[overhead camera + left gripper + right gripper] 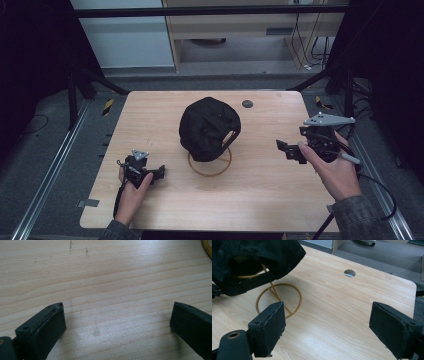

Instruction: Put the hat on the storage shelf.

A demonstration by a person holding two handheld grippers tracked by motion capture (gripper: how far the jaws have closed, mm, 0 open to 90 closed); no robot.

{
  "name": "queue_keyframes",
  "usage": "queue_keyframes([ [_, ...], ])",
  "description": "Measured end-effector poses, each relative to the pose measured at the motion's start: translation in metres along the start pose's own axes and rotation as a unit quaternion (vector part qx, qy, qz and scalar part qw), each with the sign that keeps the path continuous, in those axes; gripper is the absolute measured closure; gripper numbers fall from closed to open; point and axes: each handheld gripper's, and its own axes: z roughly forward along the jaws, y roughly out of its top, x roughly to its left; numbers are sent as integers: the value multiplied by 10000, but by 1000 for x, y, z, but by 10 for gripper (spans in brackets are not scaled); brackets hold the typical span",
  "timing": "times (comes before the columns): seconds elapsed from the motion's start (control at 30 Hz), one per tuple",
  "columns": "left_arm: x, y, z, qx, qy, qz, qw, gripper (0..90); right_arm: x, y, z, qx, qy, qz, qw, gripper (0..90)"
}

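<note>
Right gripper (290,150) open-jawed beside black cap (209,127) on gold stand (210,162)

The cap (209,128) hides the top of the gold stand (210,165). In the right gripper view the cap is cut off by the top and left edges.

The counter (260,190) is pale wood-grain laminate, smooth with a soft sheen, and a small round metal-looking insert (247,104) sits in it just behind the cap. The cap (207,127) is matt black cloth, soft and creased. Under the cap, the stand (278,301) is thin brass-coloured wire, smooth and slightly glossy. Beside the cap, the right gripper (327,330) has matt black jaws faced with rough-edged rubbery pads; the left gripper (117,325) looks the same, dull and lightly scuffed.
</note>
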Motion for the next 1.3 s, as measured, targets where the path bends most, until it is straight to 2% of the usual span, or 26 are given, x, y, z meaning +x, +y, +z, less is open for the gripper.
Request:
queue_keyframes([
  [0.7, 0, 0, 0, 2, -1, 3, 10000, 0, -5, -28, 12, 47, -104, 106, 9999, 129],
  [0.9, 0, 0, 0, 2, -1, 4, 10000, 0, -4, -37, 22, 102, -96, 139, 9998, 127],
  [1.3, 0, 0, 0, 1, -2, 4, 10000, 0, 1, -63, 55, 285, -43, 202, 9994, 115],
])
